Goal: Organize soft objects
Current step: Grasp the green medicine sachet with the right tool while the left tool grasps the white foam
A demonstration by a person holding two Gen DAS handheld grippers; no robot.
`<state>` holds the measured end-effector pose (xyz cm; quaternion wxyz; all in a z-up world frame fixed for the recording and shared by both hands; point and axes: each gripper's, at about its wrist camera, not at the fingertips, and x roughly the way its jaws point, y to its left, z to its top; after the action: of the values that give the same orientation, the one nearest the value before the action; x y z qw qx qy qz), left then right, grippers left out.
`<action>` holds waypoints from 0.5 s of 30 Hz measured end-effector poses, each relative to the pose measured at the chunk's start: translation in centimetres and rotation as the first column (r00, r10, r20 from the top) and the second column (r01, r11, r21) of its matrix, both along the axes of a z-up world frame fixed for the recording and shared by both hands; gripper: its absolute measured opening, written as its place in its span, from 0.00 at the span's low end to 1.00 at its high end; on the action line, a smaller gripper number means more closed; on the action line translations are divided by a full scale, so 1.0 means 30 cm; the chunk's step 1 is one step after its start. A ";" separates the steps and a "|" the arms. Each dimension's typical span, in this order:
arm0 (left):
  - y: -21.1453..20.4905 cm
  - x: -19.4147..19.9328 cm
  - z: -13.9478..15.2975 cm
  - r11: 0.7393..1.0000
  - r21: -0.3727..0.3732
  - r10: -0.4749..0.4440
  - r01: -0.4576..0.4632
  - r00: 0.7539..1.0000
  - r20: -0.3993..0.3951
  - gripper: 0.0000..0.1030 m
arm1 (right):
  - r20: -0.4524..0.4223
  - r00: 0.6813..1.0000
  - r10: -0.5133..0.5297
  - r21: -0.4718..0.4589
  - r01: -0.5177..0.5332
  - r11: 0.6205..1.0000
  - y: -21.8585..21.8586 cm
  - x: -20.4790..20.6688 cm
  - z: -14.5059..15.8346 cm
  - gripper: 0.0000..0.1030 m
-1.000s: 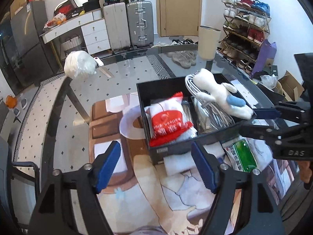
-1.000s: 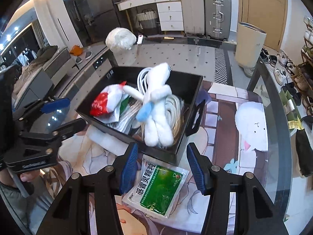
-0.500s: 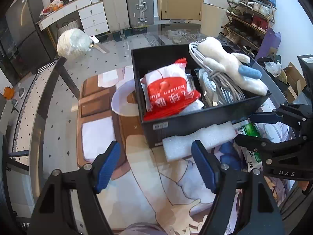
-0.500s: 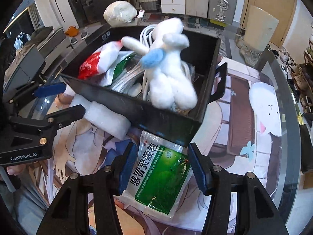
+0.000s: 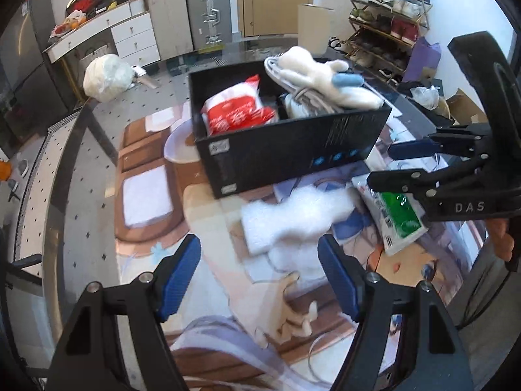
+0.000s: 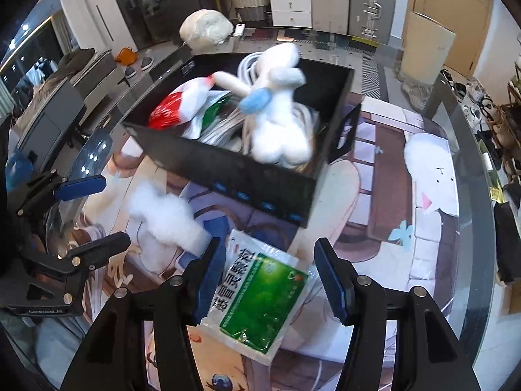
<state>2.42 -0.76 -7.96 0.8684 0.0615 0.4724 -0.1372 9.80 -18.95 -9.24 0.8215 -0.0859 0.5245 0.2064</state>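
Note:
A black box (image 5: 293, 150) (image 6: 247, 179) stands on the printed mat and holds a white plush toy (image 5: 325, 78) (image 6: 276, 110), a red-and-white packet (image 5: 237, 110) (image 6: 176, 110) and white cables. A white foam piece (image 5: 293, 221) (image 6: 166, 218) lies in front of the box. A green-and-white packet (image 5: 397, 218) (image 6: 257, 296) lies beside it. My left gripper (image 5: 260, 277) (image 6: 94, 211) is open just short of the foam. My right gripper (image 6: 270, 280) (image 5: 387, 163) is open, low over the green packet.
The glass table's curved edge (image 5: 65, 150) runs along the left. A white bagged bundle (image 5: 107, 78) (image 6: 205, 29) sits at the table's far side. Suitcases (image 5: 208, 9), drawers and a shoe rack (image 5: 387, 22) stand beyond.
Both grippers have dropped lower and closer to the mat. The foam piece now lies clear of the box front, nearer my left gripper. Both grippers stay open.

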 end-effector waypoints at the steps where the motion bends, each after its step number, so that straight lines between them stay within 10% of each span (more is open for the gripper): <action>1: -0.006 0.009 0.000 1.000 0.002 -0.002 0.002 1.000 0.004 0.73 | -0.008 1.000 0.000 -0.004 0.000 1.000 -0.002 0.004 -0.007 0.57; 10: -0.088 0.081 -0.031 0.994 0.079 -0.069 0.068 0.998 0.000 0.73 | -0.047 0.999 0.003 -0.019 -0.004 1.000 0.016 0.012 -0.036 0.58; 15: -0.073 0.029 -0.059 0.992 -0.016 -0.126 0.125 0.989 -0.080 0.72 | -0.053 0.999 0.004 -0.017 -0.005 1.000 0.011 0.012 -0.048 0.63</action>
<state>3.29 -2.97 -9.73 0.8386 0.0804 0.5017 -0.1965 10.17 -18.63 -10.68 0.8062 -0.0887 0.5475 0.2058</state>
